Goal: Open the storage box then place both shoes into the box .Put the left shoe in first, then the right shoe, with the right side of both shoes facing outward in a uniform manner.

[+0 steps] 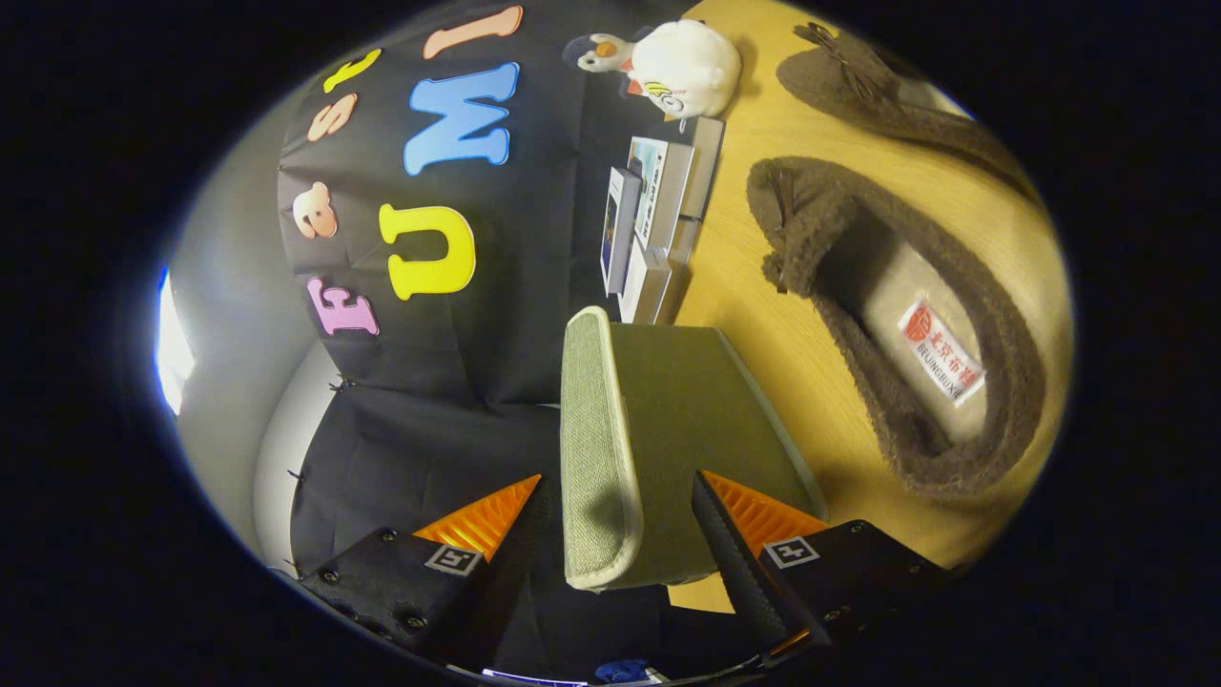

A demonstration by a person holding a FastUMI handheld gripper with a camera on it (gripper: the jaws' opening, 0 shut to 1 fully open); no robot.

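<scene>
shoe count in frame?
2. One brown fuzzy slipper-style shoe lies on the wooden table just beyond the gripper, whose fingers straddle the grey-green fabric storage-box lid. The second brown shoe lies farther off, near the white plush toy.

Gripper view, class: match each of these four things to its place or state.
Things:
1. storage box lid
2. nearer shoe
3. plush toy
4. small boxes

Places or states:
a. white, beyond the small boxes
b. brown, lying on the wooden table
c. stacked along the cloth wall
d. clamped between the fingers of the gripper

Pairs: 1-d, 2-b, 3-a, 4-c.
</scene>
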